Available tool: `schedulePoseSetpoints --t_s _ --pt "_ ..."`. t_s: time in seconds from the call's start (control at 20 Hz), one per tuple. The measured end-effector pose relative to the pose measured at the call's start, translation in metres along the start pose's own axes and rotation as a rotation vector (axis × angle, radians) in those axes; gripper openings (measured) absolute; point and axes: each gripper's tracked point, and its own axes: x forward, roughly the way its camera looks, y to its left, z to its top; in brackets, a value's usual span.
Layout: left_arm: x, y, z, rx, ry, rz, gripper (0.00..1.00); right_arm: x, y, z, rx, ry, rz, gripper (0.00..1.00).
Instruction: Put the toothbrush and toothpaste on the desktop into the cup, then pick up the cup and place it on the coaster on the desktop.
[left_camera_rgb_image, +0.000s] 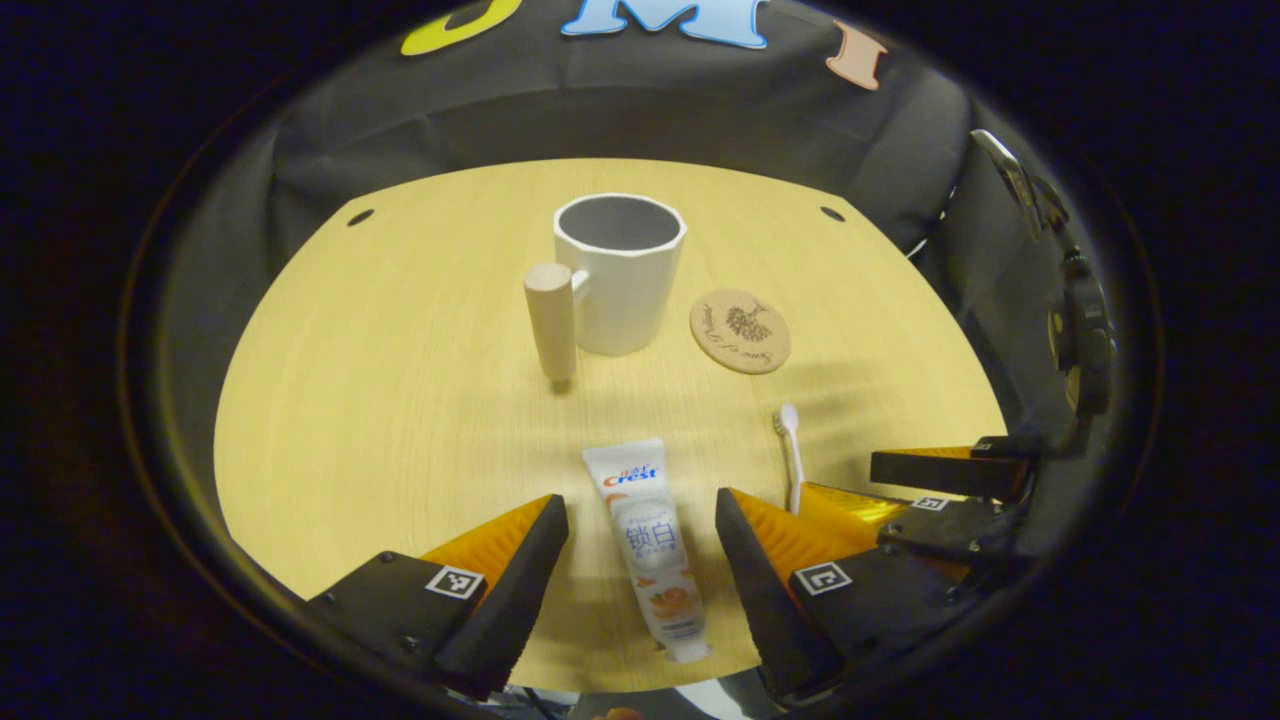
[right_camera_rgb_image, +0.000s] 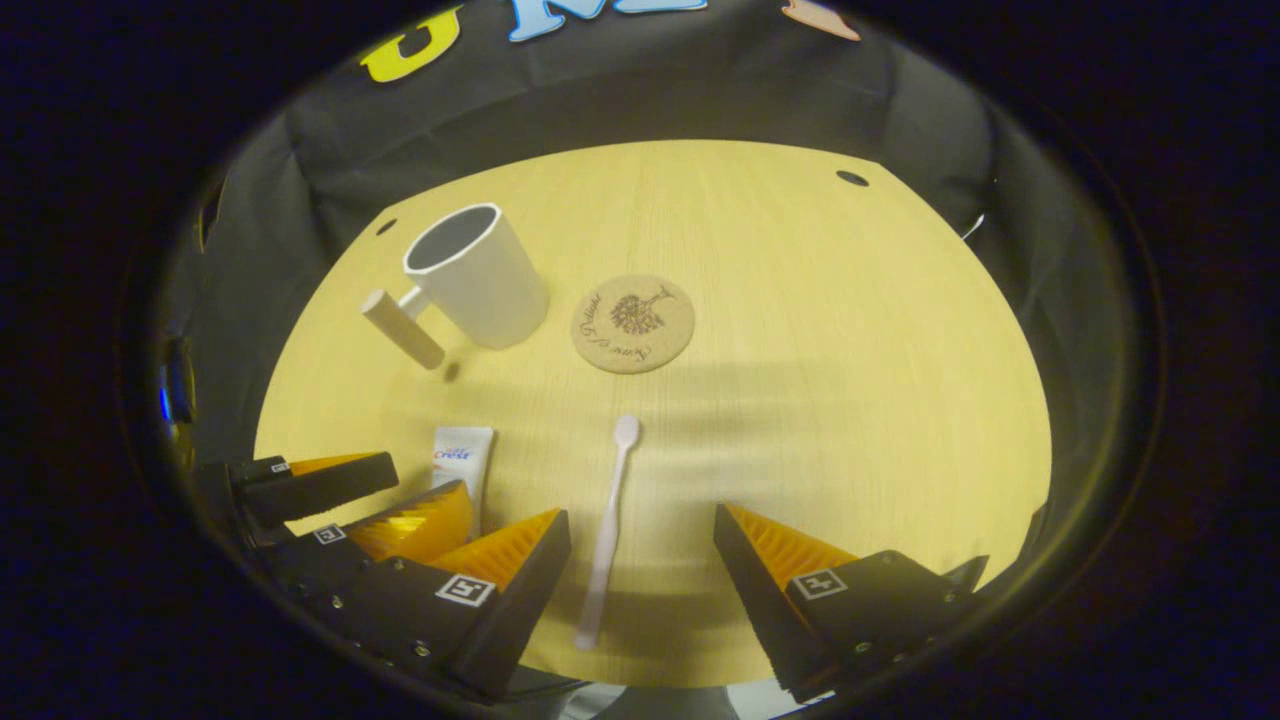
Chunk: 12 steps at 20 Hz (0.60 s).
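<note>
White toothpaste tube (left_camera_rgb_image: 649, 545) near the table's front edge reads "Crest", with "锁白" below. Round cork coaster (left_camera_rgb_image: 740, 331) carries cursive script, illegible. Square black-white markers on gripper bodies, no text.

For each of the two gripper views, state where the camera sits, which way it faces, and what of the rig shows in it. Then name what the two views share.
Left gripper view: rides the left gripper, facing across the table over the toothpaste between its open fingers; the right gripper shows at lower right.
Right gripper view: rides the right gripper, facing across the table over the toothbrush; the left gripper shows at lower left.
Shared: cup, coaster, toothbrush, toothpaste.
</note>
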Motion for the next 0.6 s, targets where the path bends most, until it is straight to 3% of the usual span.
schedulePoseSetpoints --t_s 0.3,0.6 --pt "0.025 0.011 -0.021 -0.007 0.078 0.042 0.96 0.015 -0.007 -0.017 -0.049 0.096 -0.045 0.92" --pt "0.025 0.017 -0.020 0.045 0.068 0.104 0.96 0.017 -0.011 -0.022 -0.072 0.121 -0.064 0.94"
